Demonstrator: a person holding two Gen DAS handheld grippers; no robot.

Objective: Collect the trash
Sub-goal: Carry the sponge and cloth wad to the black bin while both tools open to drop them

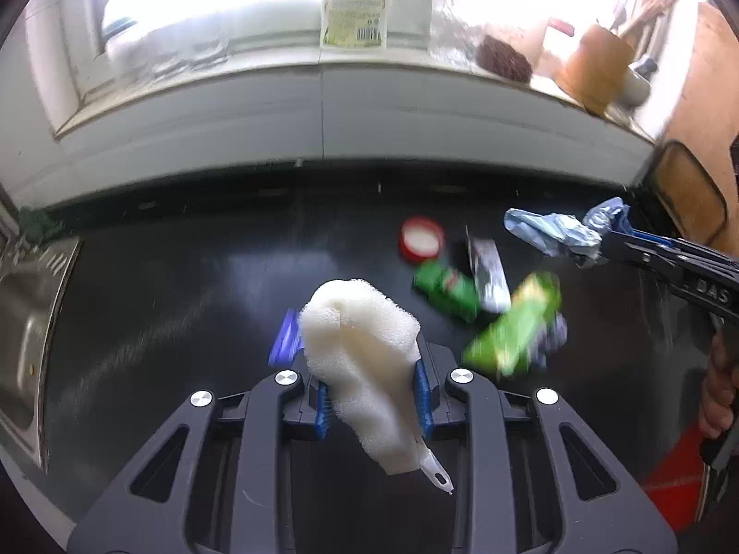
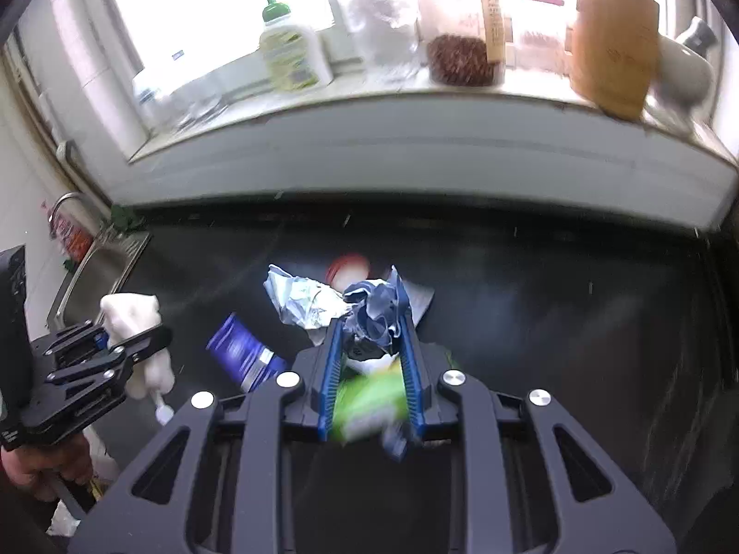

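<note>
My left gripper [image 1: 374, 388] is shut on a white foam piece [image 1: 365, 351] with a white plastic tip, held above the black counter [image 1: 161, 304]; it also shows in the right wrist view [image 2: 134, 318]. My right gripper [image 2: 369, 323] is shut on a crumpled blue-silver wrapper [image 2: 374, 311], which also shows in the left wrist view [image 1: 549, 231]. On the counter lie a red lid [image 1: 421, 244], a green packet [image 1: 445, 288], a silver packet [image 1: 487, 272], a bright green wrapper [image 1: 517, 328] and a purple tube [image 2: 240, 353].
A steel sink [image 1: 27, 323] sits at the left. The window sill [image 1: 323, 74] behind holds a soap bottle [image 1: 354, 14], jars and a wooden holder [image 1: 596, 64]. A red object [image 1: 674, 484] is at lower right.
</note>
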